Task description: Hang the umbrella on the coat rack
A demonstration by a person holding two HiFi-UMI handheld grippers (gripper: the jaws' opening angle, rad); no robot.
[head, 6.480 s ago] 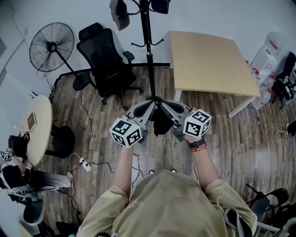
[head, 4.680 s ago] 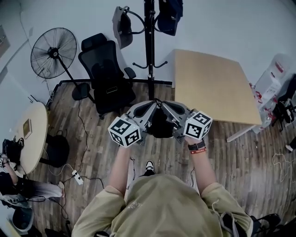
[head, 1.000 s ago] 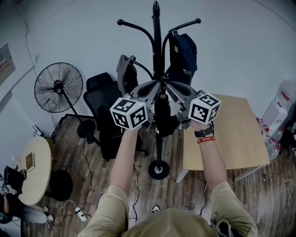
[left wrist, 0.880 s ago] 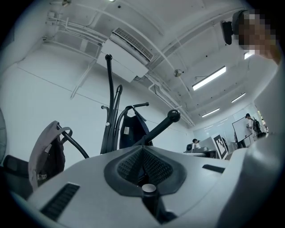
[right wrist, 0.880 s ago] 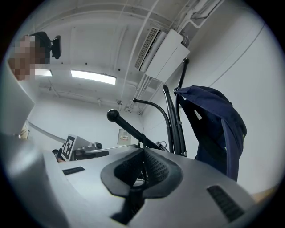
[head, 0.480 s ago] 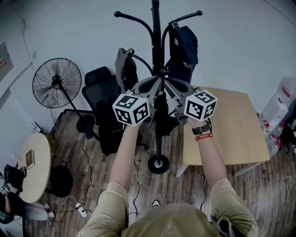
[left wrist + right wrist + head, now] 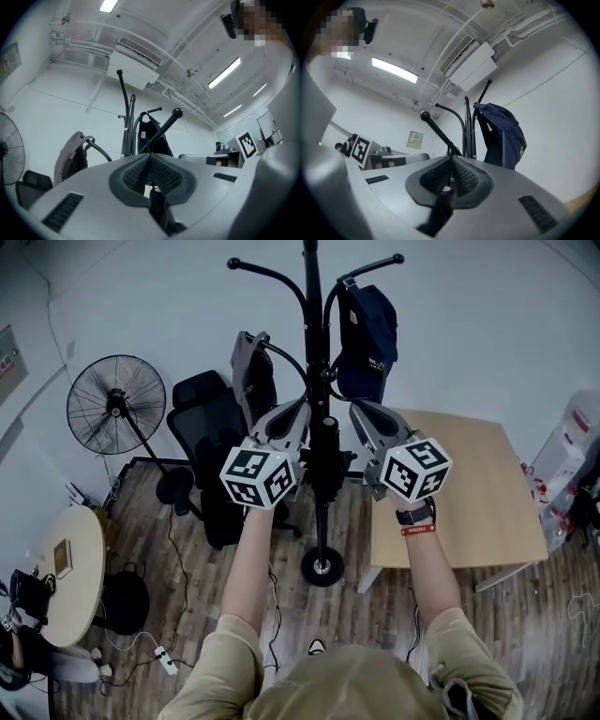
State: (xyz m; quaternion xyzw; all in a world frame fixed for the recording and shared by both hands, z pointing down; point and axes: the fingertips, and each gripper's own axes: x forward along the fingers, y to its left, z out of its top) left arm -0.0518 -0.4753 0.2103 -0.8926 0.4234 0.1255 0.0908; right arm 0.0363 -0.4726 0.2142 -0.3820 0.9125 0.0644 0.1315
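Now | step, as judged: get umbrella (image 7: pixel 325 465) onto coat rack (image 7: pixel 312 306) | left gripper (image 7: pixel 149 157), right gripper (image 7: pixel 451 159): jaws pressed together, each pinching a dark part of it, probably its strap | umbrella hangs between them, just before the pole | advice: hold strap open, pass it over the bare hook (image 7: pixel 177 112) past its ball tip, lower, release.

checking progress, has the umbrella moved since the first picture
Yes, the umbrella went up: earlier it was low by the base of the coat rack, now high against the pole, near its hooks.
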